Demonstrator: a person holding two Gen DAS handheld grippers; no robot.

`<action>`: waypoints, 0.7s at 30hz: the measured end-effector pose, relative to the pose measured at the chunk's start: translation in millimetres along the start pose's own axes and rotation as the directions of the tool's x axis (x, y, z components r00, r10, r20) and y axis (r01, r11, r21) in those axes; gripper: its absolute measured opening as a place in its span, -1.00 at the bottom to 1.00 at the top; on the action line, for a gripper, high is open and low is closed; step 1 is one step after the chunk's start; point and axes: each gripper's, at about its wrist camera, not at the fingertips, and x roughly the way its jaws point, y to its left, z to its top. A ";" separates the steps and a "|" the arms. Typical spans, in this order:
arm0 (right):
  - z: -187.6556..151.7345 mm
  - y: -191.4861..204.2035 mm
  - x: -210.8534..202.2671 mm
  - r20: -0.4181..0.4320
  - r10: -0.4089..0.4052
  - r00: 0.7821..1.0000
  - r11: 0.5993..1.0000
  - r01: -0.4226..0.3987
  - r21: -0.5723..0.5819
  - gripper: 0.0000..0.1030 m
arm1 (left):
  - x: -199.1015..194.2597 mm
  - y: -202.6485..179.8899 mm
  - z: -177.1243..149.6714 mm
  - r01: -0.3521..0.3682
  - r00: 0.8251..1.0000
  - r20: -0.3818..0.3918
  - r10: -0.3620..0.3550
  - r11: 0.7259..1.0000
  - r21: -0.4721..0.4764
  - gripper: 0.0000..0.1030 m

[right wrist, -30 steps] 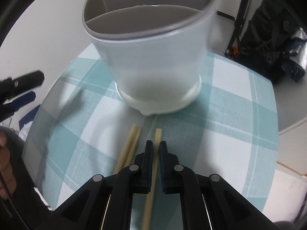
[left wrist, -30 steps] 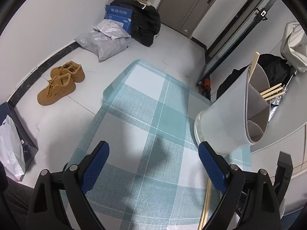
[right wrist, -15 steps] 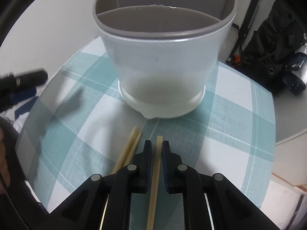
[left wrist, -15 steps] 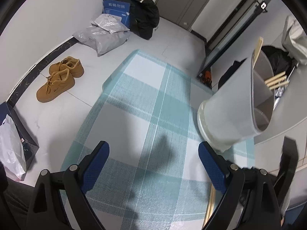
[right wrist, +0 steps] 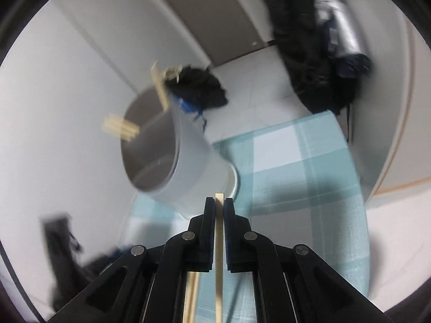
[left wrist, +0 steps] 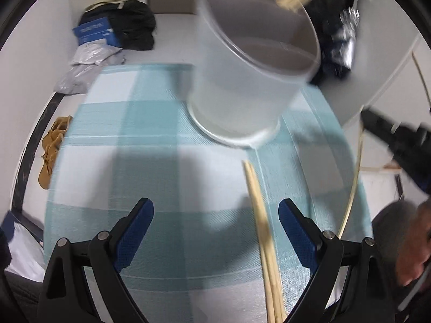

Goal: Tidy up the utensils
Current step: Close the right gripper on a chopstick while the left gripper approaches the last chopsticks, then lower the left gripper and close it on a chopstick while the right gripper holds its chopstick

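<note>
Teal-and-white checked cloth (left wrist: 150,167) covers a small table, with a white divided utensil holder (left wrist: 250,80) standing at its far side, some chopsticks already inside. Right tongs (right wrist: 219,202) are clamped on one chopstick (right wrist: 218,237), raised near the holder; left tongs (left wrist: 215,223) hang wide open and empty above two loose chopsticks (left wrist: 262,231). Gripped near its end, the stick could swivel and strike the rim.

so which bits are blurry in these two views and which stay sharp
Left wrist view: utensil holder and far floor clutter smeared, left hand-held gripper crisp. Right wrist view: background streaked, right hand-held gripper and its clamped chopstick sharp.
</note>
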 end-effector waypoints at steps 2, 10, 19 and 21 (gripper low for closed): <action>1.0 -10.5 -7.8 0.015 0.026 1.000 0.999 -0.026 0.048 -0.90 | 6.1 -3.2 -1.6 -0.010 0.999 -0.033 0.010 1.000 0.012 0.77; -2.5 -47.9 -16.7 0.048 0.103 0.994 0.983 -0.109 0.148 -0.90 | 15.6 12.0 -7.8 -0.096 0.988 -0.120 0.095 0.995 0.001 0.77; -5.0 -54.6 -25.7 0.087 0.103 0.991 0.985 -0.114 0.128 -0.90 | 24.6 3.1 -2.9 -0.078 0.986 -0.148 0.080 0.997 0.023 0.77; -5.0 -54.4 -27.9 0.098 0.105 0.990 0.985 -0.116 0.125 -0.90 | 25.0 -2.4 -2.5 -0.089 0.986 -0.134 0.095 0.995 0.050 0.77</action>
